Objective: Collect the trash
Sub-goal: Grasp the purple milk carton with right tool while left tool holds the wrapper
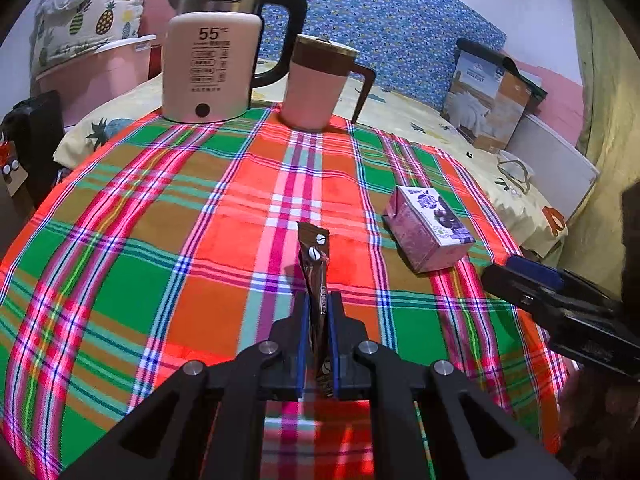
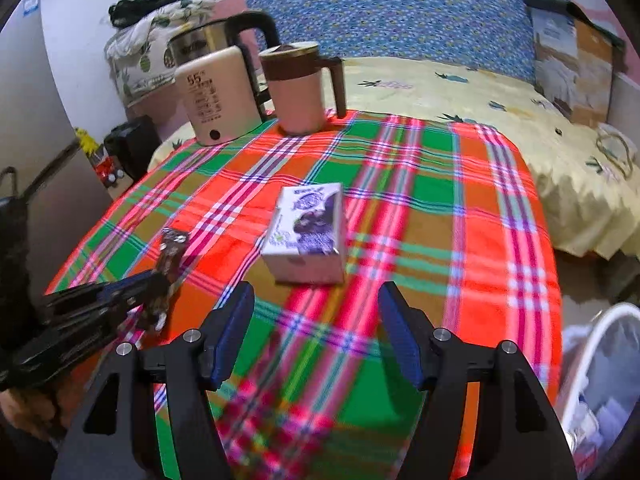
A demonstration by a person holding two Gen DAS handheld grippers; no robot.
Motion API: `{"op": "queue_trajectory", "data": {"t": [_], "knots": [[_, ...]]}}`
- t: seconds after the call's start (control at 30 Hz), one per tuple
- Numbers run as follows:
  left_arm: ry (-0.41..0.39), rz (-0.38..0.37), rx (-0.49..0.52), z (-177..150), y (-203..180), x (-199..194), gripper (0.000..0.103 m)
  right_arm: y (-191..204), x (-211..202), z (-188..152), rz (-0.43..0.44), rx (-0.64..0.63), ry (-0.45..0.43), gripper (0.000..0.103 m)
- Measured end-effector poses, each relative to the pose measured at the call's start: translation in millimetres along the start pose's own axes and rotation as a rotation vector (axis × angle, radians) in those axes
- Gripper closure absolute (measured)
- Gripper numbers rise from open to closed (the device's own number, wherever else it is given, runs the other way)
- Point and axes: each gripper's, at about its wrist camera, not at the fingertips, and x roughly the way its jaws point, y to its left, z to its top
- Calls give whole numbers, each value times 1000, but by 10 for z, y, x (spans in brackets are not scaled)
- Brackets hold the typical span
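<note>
A brown coffee sachet [image 1: 316, 264] is standing up from between the blue pads of the left gripper [image 1: 318, 312], which is clamping its lower half above a bright plaid tablecloth [image 1: 160, 240] of red, green and orange. To the right of the sachet, a small purple and white drink carton [image 1: 430, 228] is lying on the cloth, apart from both tools. The right gripper [image 2: 318, 312] is hovering just in front of this carton with its jaws spread wide and nothing between them; the carton is sitting beyond its fingertips, untouched. At the far edge of the cloth, a cream electric kettle [image 1: 210, 60] with a black handle is standing beside a pink lidded mug [image 1: 316, 84] with a brown handle. Behind them, a yellow pineapple-print sheet [image 2: 440, 92] is covering a bed, backed by a blue patterned headboard [image 1: 380, 12]. At the lower right of the right wrist view, a white basket [image 2: 600, 344] is showing, its contents too blurred to tell.
</note>
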Motion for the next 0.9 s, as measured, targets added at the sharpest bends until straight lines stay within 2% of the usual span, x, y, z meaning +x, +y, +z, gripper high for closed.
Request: {"op": "queue_trajectory", "data": {"t": [0.33,0.47,0.57,0.9], "knots": [[1,-31,-15,-7,51,1,94,122,263,107,-46,-30,24,37],[5,-36,-18,-1,54,9,94,117,344,136,-66,-6,48,37],[5,-36,-13,-4,45,5,94,85,313,129,-51,19,40,47],[1,-25,3,-46,-64,-47,94,-8,40,2,-38,30,-2,48]]}}
